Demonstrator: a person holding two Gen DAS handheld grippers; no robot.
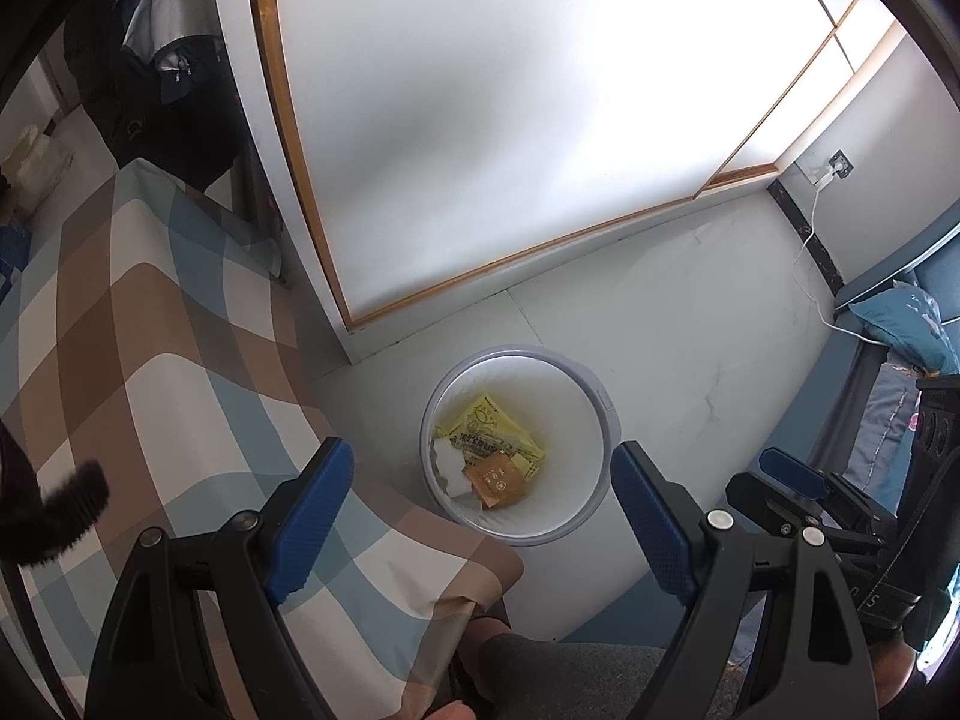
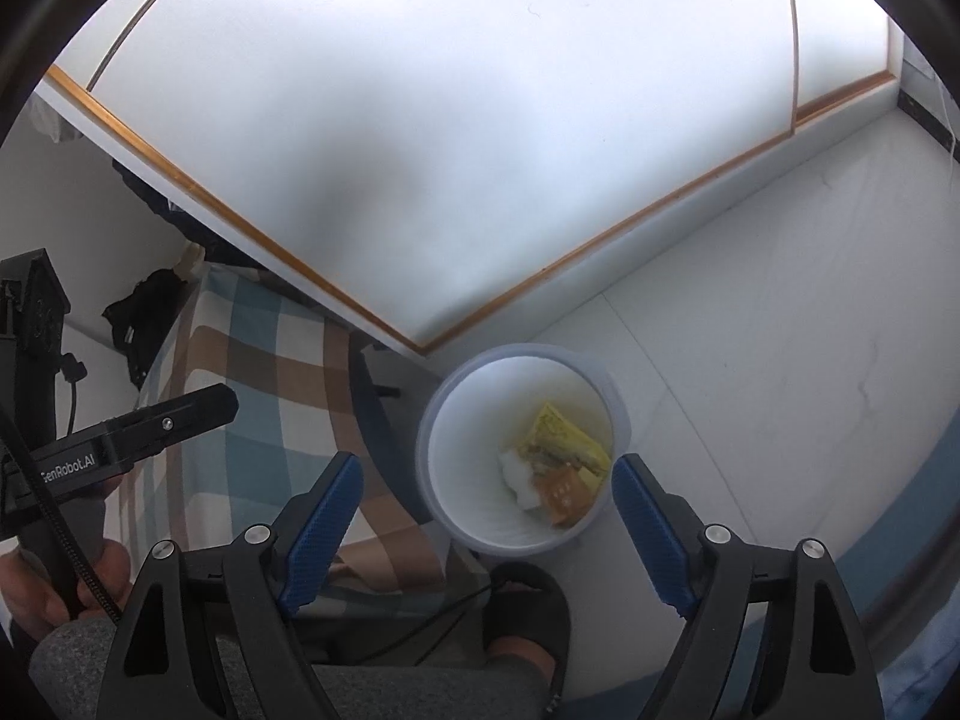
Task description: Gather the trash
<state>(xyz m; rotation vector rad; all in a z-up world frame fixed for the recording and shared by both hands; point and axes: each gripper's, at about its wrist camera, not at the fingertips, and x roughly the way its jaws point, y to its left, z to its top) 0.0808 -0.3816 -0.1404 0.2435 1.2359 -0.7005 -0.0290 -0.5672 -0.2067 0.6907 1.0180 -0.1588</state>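
Pale floor beside checked counter (image 1: 180, 360): white bin (image 1: 591, 483) holds yellow wrapper (image 1: 489, 432), orange packet (image 1: 498, 480), white scrap (image 1: 445, 455). Left claw (image 1: 477, 522) and right claw (image 2: 483, 525) both released, empty, above bin, pointing down into it; neither clearly nearer.

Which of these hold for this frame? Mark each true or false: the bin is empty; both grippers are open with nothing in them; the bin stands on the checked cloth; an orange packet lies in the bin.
1. The bin is empty. False: it holds a yellow wrapper, an orange packet and a white scrap.
2. The left gripper and right gripper are open and empty. True.
3. The bin stands on the checked cloth. False: it stands on the floor beside it.
4. An orange packet lies in the bin. True.
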